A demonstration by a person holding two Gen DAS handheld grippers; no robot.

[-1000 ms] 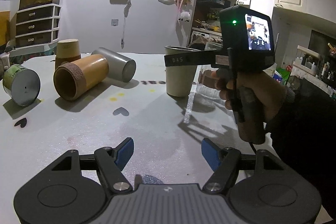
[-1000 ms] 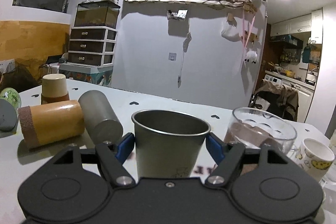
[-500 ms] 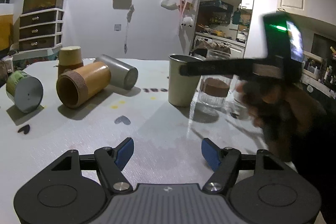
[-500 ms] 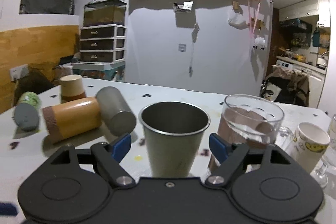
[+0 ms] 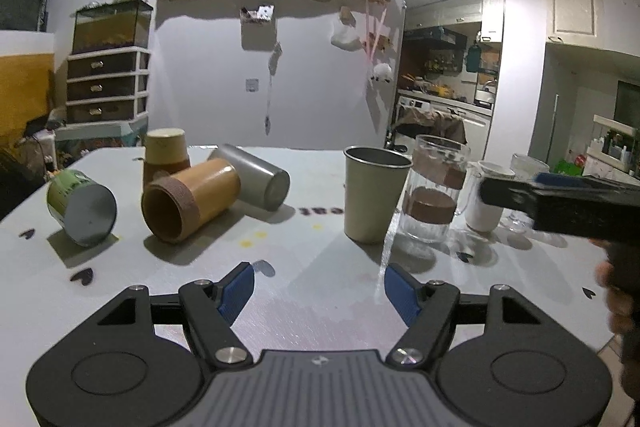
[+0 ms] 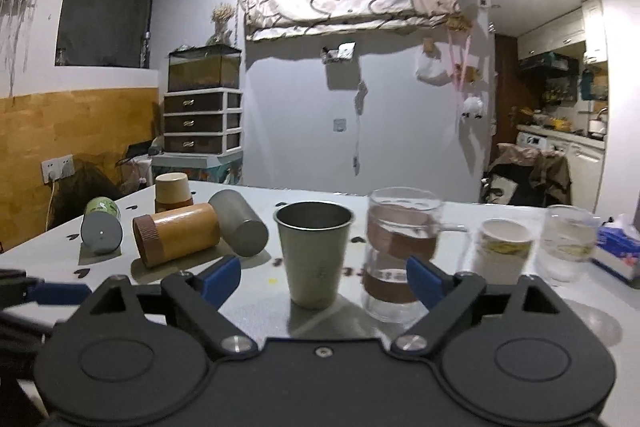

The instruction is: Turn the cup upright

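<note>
A metal cup [image 5: 374,193] [image 6: 314,255] stands upright on the white table [image 5: 320,291], mouth up. My right gripper [image 6: 323,277] is open and empty, drawn back from the cup; its fingers [image 5: 516,193] show at the right of the left wrist view. My left gripper [image 5: 319,291] is open and empty, low over the near table. To the left lie a grey metal cup [image 5: 256,173] [image 6: 240,227], a bamboo cup [image 5: 188,201] [image 6: 176,233] and a green cup [image 5: 80,203] [image 6: 102,229], all on their sides. A tan cup [image 5: 165,153] [image 6: 172,191] stands mouth down behind them.
A glass mug with brown bands [image 5: 434,197] [image 6: 400,247] stands right of the metal cup. Further right are a paper cup [image 6: 504,251], a clear glass [image 6: 568,243] and a tissue pack [image 6: 618,251]. The left gripper's finger [image 6: 44,293] shows at the left of the right wrist view.
My right gripper has let go of the upright metal cup and pulled back toward me and to the right. My left gripper has risen slightly. The cup stays standing.
</note>
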